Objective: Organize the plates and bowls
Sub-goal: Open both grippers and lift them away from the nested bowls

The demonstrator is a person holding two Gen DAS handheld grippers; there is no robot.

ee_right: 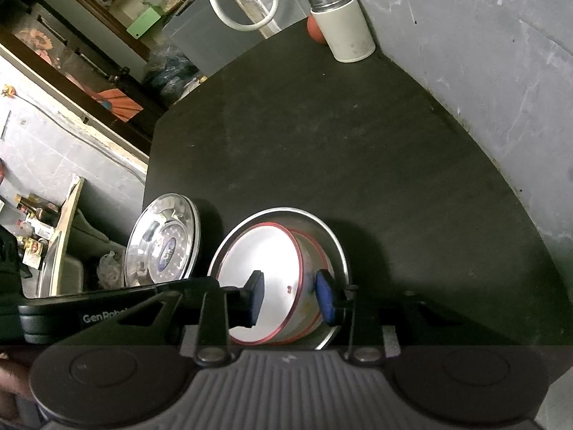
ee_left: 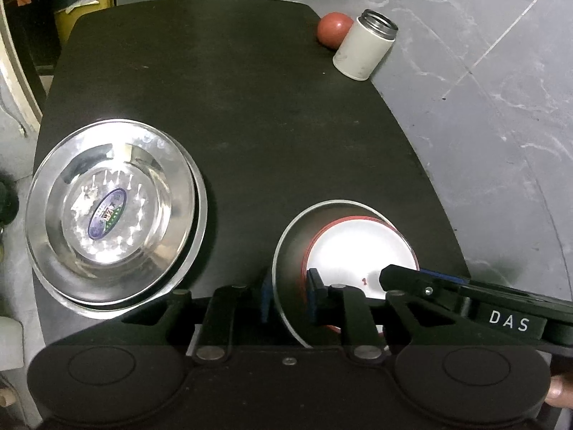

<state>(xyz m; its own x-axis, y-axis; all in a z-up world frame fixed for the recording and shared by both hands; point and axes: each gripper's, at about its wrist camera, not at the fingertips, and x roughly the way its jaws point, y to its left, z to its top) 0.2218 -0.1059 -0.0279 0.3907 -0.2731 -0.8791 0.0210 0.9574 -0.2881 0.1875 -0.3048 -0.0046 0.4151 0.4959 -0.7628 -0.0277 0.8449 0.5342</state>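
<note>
A steel bowl (ee_left: 290, 251) sits at the near right of the black table (ee_left: 232, 89), with a white red-rimmed bowl (ee_left: 358, 247) nested inside it. My left gripper (ee_left: 288, 292) is shut on the steel bowl's left wall, one pad outside and one inside. In the right wrist view my right gripper (ee_right: 290, 297) is shut on the white bowl (ee_right: 265, 251), one pad inside and the other against its outer wall. There the white bowl leans inside the steel bowl (ee_right: 333, 247). A stack of steel plates (ee_left: 107, 211) lies to the left, apart from both grippers.
A white open-topped flask (ee_left: 363, 44) and a red ball (ee_left: 331, 28) stand at the table's far right corner. Grey marbled floor (ee_left: 501, 125) lies beyond the right edge. Clutter and a shelf (ee_right: 89, 36) lie past the left edge. The plates overhang the table's left edge.
</note>
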